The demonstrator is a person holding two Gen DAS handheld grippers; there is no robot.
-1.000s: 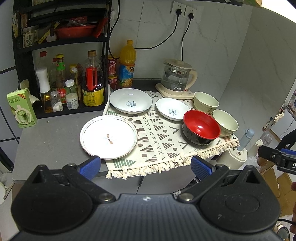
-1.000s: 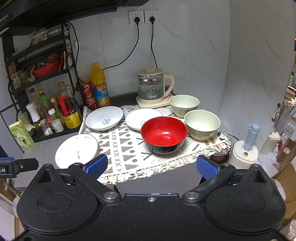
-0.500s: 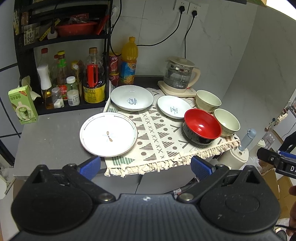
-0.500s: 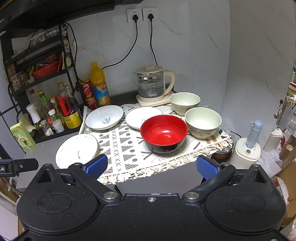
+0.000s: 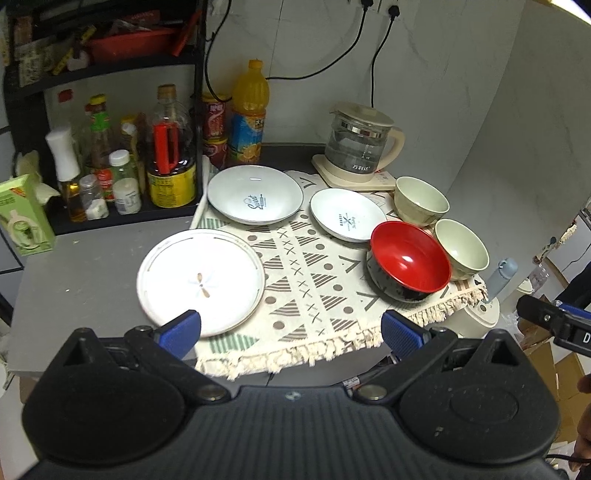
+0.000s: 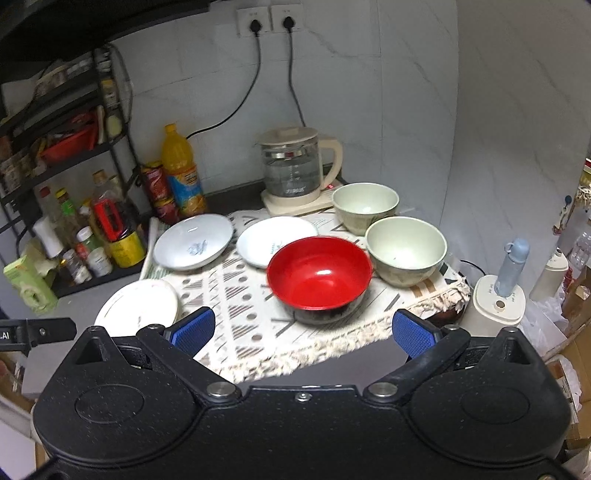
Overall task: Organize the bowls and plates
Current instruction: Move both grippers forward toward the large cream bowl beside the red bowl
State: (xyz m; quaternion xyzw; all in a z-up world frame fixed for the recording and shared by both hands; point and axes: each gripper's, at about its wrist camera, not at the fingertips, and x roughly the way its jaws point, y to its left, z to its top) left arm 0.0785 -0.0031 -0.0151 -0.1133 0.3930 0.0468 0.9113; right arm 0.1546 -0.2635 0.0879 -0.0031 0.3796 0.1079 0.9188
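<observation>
A: Where do the dishes sit?

B: All on the patterned cloth (image 5: 306, 273), or half on it. The large white plate (image 5: 201, 280) lies near left, overlapping the cloth's edge. Two smaller white dishes, the deep plate (image 5: 255, 194) and the small plate (image 5: 347, 214), lie farther back. The red bowl (image 6: 319, 273) is near right, with the near green bowl (image 6: 406, 247) just beside it and the far green bowl (image 6: 365, 205) behind that one.

A: And the claws?

B: The left gripper (image 5: 291, 330) is spread wide and empty, off the near edge by the large plate. The right gripper (image 6: 303, 330) is likewise wide and empty, facing the red bowl. I judge each is lined up on its own kind, plates left, bowls right, with nothing stacked yet.

A: The surroundings?

B: A grey counter (image 5: 85, 273) in a tiled corner. A glass kettle (image 5: 360, 147) stands at the back, bottles crowd the black rack (image 5: 110, 74) at left, and two cords run to wall sockets (image 6: 269, 22).
</observation>
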